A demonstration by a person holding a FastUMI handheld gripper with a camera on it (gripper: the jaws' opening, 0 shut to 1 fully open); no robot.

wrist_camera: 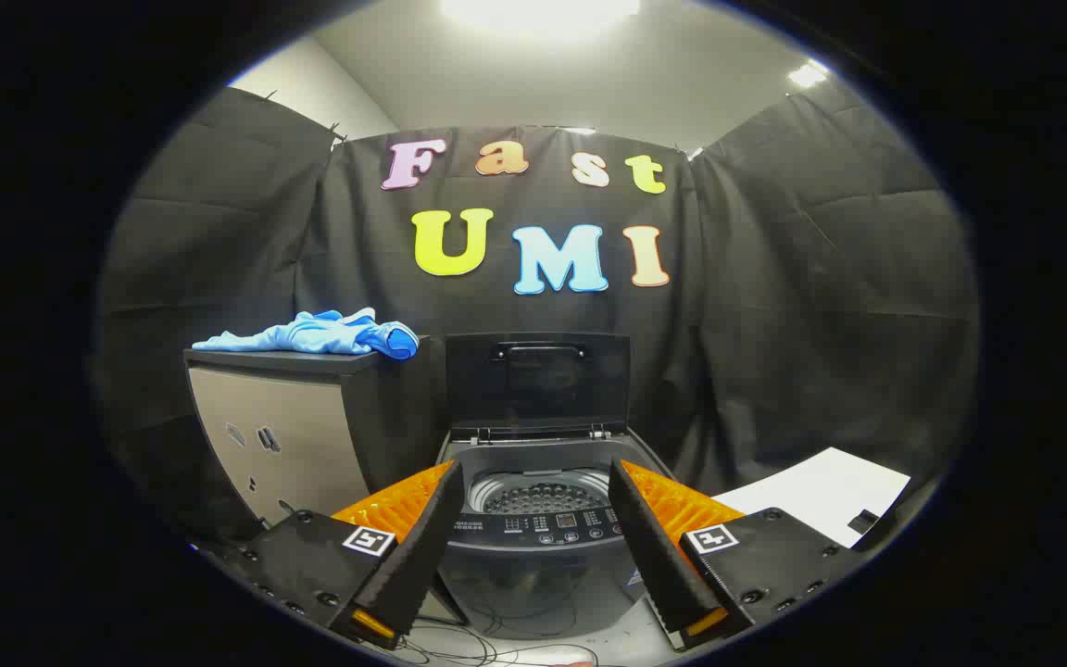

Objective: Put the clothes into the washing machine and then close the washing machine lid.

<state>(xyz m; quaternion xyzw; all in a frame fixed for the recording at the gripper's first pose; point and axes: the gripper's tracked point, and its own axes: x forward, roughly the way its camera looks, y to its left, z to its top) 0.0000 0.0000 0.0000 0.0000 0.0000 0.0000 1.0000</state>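
Note:
A light blue garment [316, 335] lies crumpled on top of a grey cabinet [279, 435], left of the washing machine. The small top-loading washing machine [543, 533] stands straight ahead of me, its dark lid [538, 380] raised upright at the back and the steel drum [541, 496] visible inside. My gripper [533, 519] is open, its two black fingers with orange sides spread wide apart with nothing between them. The machine's front panel shows in the gap between the fingers. The garment is well beyond and up-left of the left finger.
A white flat surface [821, 491] lies to the right of the machine, beyond the right finger. Cables [487, 644] trail on the floor in front of the machine. Black cloth walls close the booth on all sides.

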